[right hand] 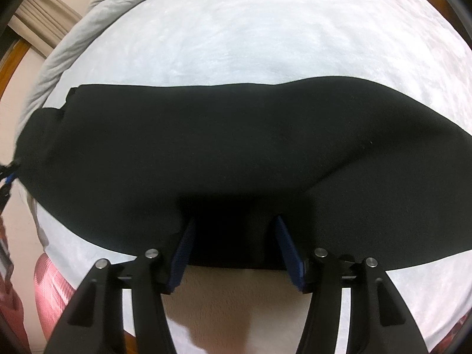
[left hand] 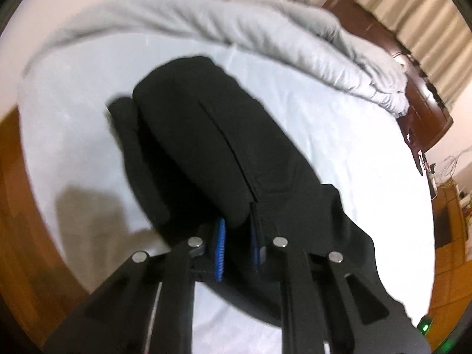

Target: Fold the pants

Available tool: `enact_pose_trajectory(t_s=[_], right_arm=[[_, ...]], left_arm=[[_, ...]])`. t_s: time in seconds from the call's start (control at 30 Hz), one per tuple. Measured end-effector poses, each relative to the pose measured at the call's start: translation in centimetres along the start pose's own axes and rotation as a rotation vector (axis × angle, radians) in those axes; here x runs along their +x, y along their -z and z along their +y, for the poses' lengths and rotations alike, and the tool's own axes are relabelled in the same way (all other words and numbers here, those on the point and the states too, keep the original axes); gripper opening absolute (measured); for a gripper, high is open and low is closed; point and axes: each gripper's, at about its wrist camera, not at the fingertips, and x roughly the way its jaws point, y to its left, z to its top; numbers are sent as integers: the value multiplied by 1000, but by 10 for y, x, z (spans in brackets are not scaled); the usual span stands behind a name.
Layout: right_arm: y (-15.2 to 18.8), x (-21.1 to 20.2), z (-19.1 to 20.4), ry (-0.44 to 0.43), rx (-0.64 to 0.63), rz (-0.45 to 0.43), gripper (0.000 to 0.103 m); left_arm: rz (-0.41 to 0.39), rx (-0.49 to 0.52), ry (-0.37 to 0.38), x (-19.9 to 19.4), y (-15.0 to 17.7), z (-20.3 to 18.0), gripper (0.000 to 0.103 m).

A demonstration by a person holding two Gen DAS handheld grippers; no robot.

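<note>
White bedding covers the bed (left hand: 339, 135) you are working over, and a gray duvet (left hand: 265, 32) lies bunched along its far edge, with a dark wooden headboard (left hand: 413, 88) beyond the duvet and striped curtains (left hand: 427, 14) behind that. Your black pants (left hand: 206, 135) lie on the sheet on the near side of the duvet, one layer doubled over another so that a lower layer sticks out past the upper one at the end nearest the duvet. Your left tool (left hand: 237, 244) has its blue pads close together with the near edge of the pants between them, so it is clamped on the pants, and the cloth rises off the bed where you hold it. From your right wrist view the pants (right hand: 236, 147) stretch as a wide dark band across the bed (right hand: 250, 29), with the duvet (right hand: 73, 44) curving along the left side beyond them. Your right tool (right hand: 237, 250) has its blue pads wide apart; the near edge of the pants sits between them, but the pads are not pressing on the cloth. Your left tool (right hand: 7, 174) shows as a sliver at the left end of the pants in that view. A pink patterned cloth (right hand: 50, 295) lies off the near edge of the bed, on the side away from the duvet.
</note>
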Motion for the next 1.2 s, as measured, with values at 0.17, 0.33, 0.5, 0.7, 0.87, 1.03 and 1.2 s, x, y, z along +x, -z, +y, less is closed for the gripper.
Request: enact_pose_trajectory(t_s=[0.17,0.33,0.5,0.7,0.87,1.03,1.2], right_arm=[[0,2,4,5,-5,-6,63],[6,0,5,10,-14,-8,64],[7,-1,4,11,-16,0,65],[6,-12,8,41,-21,-26,60],[0,-33,32,-84,-49,-80,56],[-9,-20,61,-62,-154,-69,56],[-24,5,60,-30,-143,-2,55]], left_arm=[[66,71,-122,18,23,4,13],[103,98,-148,36,26,12,21],[45,111,-150,-3,19,8,28],[-113,204,-92,-35,7,-26,29],[-78,357,-17,-4,-5,-57,38],[10,414,-59,59,-19,-67,38],[111,323,-92,99,-27,-33,32]])
